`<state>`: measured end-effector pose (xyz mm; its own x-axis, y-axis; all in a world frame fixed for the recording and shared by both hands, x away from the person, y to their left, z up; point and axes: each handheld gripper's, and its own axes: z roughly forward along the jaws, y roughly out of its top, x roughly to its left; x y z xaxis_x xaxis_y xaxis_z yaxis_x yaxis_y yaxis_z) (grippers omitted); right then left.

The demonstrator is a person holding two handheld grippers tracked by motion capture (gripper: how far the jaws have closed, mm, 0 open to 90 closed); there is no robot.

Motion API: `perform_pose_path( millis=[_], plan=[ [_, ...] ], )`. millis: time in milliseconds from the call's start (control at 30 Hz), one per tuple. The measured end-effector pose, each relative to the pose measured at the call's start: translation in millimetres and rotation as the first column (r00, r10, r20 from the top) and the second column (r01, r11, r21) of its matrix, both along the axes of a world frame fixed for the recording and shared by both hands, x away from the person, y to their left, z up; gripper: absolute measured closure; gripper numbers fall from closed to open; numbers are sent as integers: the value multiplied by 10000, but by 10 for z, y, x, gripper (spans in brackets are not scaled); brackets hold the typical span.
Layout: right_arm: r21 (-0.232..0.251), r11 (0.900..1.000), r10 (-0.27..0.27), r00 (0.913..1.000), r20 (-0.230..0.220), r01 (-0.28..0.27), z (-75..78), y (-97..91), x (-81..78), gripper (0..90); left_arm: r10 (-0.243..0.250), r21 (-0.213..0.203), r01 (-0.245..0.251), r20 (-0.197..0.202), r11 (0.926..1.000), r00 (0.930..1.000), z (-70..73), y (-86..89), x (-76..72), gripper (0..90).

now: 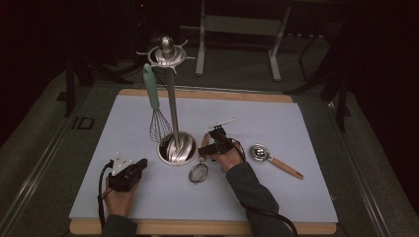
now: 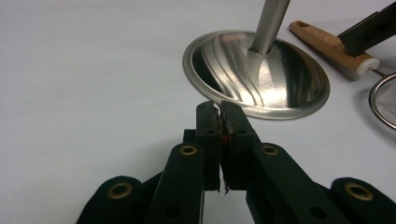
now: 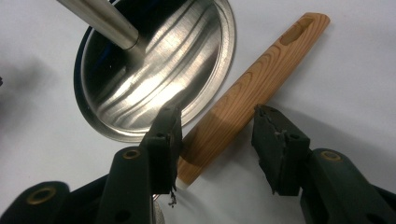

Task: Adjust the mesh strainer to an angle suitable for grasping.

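Right claw (image 3: 217, 149), jaws apart, straddles the strainer's wooden handle (image 3: 252, 91) lying on the desk (image 1: 296, 118) beside the stand base (image 3: 154, 70), its axis crosswise between them. Left claw (image 2: 219, 119), jaws together, rests farther off.

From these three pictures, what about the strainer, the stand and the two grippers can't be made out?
- Strainer: in the high view the right gripper covers most of its handle; the right gripper view cuts off its mesh at the bottom edge.
- Stand: both gripper views cut off its pole and top.
- Whisk: its hook on the stand is too small to tell in the high view.
- Left gripper: jaws too small in the high view.
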<state>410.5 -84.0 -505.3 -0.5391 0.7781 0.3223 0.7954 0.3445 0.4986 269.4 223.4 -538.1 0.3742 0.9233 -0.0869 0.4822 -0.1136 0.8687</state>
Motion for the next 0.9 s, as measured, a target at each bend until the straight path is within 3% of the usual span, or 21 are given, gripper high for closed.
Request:
perform_pose_path(
  millis=[633,700,900],
  plan=[
    [-540,9985,-3,9989,-472,-23,-8,72,75,510,-10,-11,10,-3,10000,10000,-1,1,0,867],
    [-597,9982,46,9977,-677,-87,-59,80,88,522,-7,-37,7,13,10000,10000,0,5,0,866],
    [-695,9971,248,9975,-668,-295,-32,81,71,558,-14,-55,14,21,10000,10000,0,7,-2,864]
  ],
)
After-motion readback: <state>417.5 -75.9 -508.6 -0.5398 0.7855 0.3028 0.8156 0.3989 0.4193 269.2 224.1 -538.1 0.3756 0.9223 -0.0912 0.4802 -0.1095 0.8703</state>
